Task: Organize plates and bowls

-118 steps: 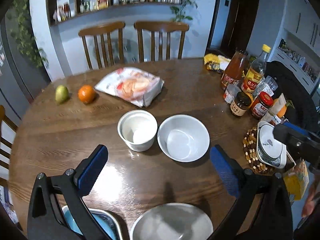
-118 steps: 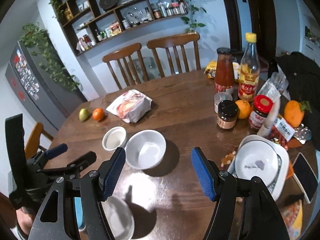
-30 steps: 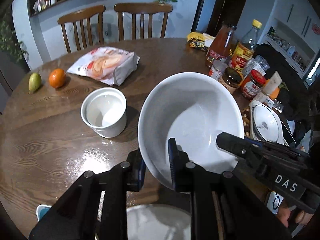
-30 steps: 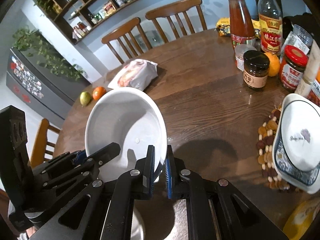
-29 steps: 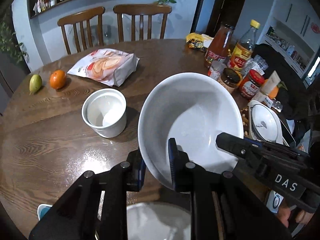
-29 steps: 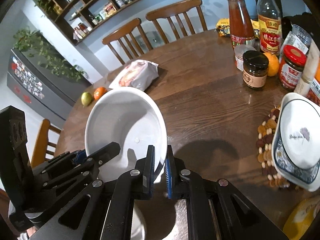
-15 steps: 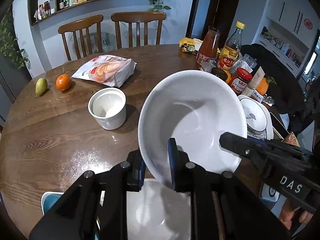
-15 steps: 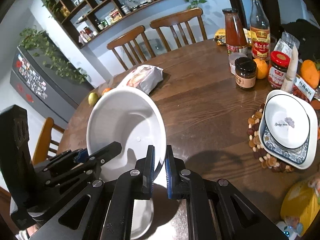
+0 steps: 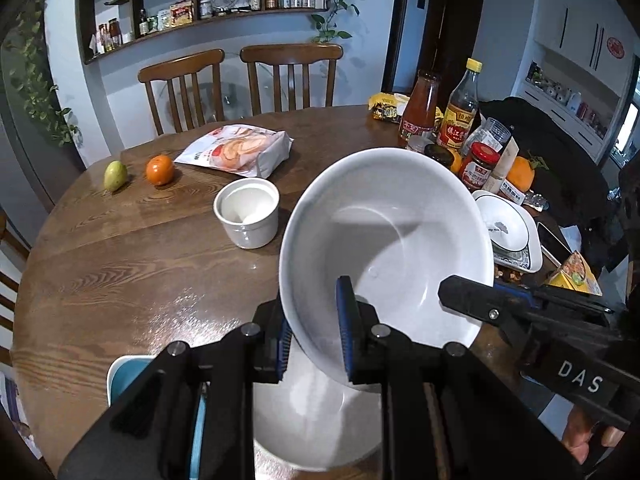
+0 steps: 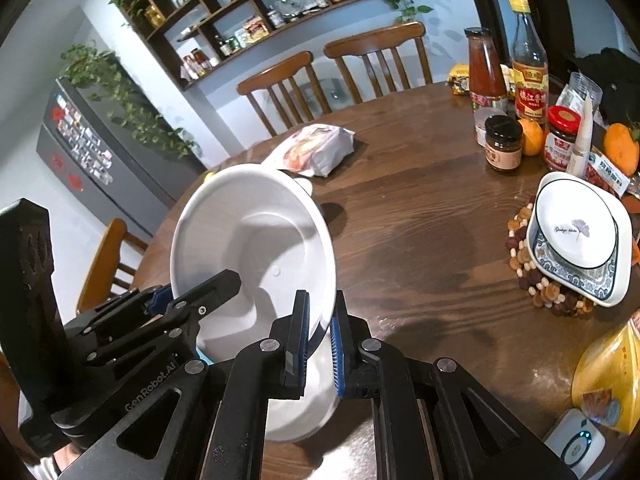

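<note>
Both grippers hold one wide white bowl (image 9: 392, 240) above the table, tilted. My left gripper (image 9: 316, 332) is shut on its near rim. My right gripper (image 10: 319, 332) is shut on the opposite rim; the bowl (image 10: 256, 240) shows in the right wrist view too. Under the bowl lies a white plate (image 9: 312, 424), partly hidden, next to a blue-rimmed dish (image 9: 120, 376). A small white cup-shaped bowl (image 9: 247, 218) stands on the table further back. A small white dish sits in a patterned square plate (image 10: 576, 240) on a beaded mat at the right.
Round wooden table (image 9: 120, 264). Snack bag (image 9: 236, 150), orange (image 9: 159, 170) and pear (image 9: 115, 176) at the back left. Bottles and jars (image 10: 528, 92) crowd the back right. Two chairs (image 9: 240, 76) stand behind. A yellow packet (image 10: 608, 376) lies at the near right.
The bowl has risen further off the table, held by both grippers. The plate under it shows more. Both grippers stay shut on its rim.
</note>
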Available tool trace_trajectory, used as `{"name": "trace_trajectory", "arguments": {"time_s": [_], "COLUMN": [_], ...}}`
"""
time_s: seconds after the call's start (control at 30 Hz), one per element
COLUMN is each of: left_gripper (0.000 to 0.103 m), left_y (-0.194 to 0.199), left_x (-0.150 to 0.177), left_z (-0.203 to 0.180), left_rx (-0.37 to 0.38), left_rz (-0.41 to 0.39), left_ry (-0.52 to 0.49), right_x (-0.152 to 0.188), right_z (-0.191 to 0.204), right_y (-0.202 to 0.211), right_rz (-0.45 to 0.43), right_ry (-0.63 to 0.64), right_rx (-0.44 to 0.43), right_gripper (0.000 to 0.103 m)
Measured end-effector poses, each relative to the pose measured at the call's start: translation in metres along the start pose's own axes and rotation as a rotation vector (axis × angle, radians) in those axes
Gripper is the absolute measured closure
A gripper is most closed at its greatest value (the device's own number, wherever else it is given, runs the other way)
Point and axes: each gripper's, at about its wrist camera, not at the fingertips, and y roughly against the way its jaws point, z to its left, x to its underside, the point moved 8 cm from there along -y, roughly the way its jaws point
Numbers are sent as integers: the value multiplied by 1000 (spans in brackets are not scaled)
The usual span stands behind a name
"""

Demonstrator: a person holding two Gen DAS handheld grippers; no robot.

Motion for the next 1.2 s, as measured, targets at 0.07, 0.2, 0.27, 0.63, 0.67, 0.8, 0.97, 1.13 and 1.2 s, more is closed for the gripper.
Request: {"name": "trace_trajectory", "arguments": {"time_s": [0.07, 0.2, 0.27, 0.63, 0.67, 0.8, 0.97, 1.13, 1.2], "left_gripper": [86, 86, 86, 86, 86, 86, 86, 86, 86], "left_y": [5, 14, 16, 26, 27, 27, 24, 20, 19], "left_x": [2, 8, 12, 30, 31, 37, 44, 50, 53], "left_z": [2, 7, 9, 19, 19, 21, 22, 21, 20], "left_rx": [-5, -19, -28, -56, -58, -61, -58, -54, -50], "left_rz": [-4, -13, -13, -8, -8, 0, 15, 32, 42], "left_ry": [5, 11, 15, 42, 42, 47, 57, 66, 69], "right_x": [3, 9, 13, 31, 31, 35, 42, 48, 50], "right_z": [6, 14, 18, 33, 33, 34, 35, 33, 32], "right_y": [2, 4, 3, 1, 0, 0, -3, -5, -6], "right_rz": [0, 7, 12, 47, 49, 56, 74, 89, 96], "right_ry": [10, 23, 32, 65, 66, 74, 79, 79, 80], "right_rx": [-4, -20, -24, -38, -39, -38, -35, -28, -25], "right_gripper": [92, 92, 92, 92, 92, 92, 92, 92, 92]}}
